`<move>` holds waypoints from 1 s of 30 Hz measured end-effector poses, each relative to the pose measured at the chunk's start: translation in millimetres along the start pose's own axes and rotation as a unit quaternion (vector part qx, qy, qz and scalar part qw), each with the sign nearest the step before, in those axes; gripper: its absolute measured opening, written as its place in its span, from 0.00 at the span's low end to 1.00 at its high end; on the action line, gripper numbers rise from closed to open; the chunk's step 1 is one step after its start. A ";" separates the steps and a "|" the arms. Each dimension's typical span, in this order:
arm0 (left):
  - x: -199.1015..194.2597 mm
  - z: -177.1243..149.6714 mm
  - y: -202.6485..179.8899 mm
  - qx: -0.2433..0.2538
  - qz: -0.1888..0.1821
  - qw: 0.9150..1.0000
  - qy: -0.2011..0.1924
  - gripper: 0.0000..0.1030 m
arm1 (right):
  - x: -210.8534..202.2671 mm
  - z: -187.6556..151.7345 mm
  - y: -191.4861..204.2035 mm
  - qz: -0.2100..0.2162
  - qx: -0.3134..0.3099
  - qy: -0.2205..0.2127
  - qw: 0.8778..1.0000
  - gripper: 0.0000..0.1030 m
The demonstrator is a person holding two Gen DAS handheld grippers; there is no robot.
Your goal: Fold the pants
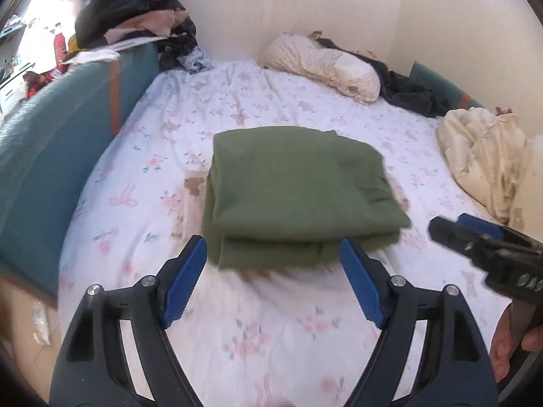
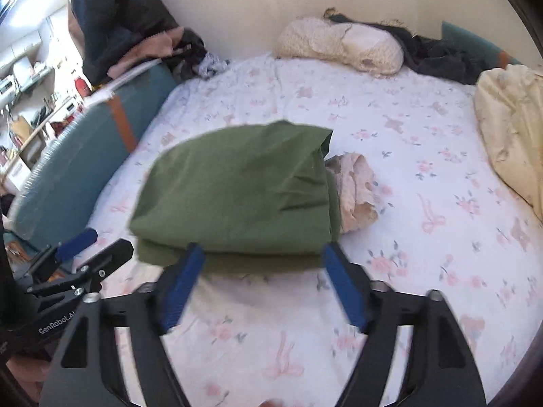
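Two grippers, left [image 1: 273,254] and right [image 2: 263,259], hover over a bed [image 1: 305,339] with fingers wide apart, holding nothing. One folded green pants [image 1: 295,196] lies mid-bed just beyond them. One pillow [image 1: 322,64] rests at the far edge.

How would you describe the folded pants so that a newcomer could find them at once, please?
Start at the bed's white floral sheet. In its middle lies a flat, rectangular stack of olive-green fabric pants. It is the only green, neatly folded item; the other clothes are crumpled, cream or dark.
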State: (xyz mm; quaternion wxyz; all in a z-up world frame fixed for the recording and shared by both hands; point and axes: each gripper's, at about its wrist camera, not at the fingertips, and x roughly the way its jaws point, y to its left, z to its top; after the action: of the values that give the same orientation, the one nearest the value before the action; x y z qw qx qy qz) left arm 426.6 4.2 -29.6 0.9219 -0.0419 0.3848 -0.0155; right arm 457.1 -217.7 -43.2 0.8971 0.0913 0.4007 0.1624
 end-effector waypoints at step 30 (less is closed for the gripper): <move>-360.1 -222.6 -8.5 0.000 0.019 0.989 -0.147 1.00 | -326.5 -265.4 97.9 -0.038 -0.061 -0.129 0.989 1.00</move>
State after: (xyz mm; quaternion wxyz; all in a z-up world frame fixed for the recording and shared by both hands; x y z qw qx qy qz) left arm 15.0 3.0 70.3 0.9687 -0.0363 0.2455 0.0079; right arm 32.6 -236.6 34.9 0.9509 0.0409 0.2737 0.1389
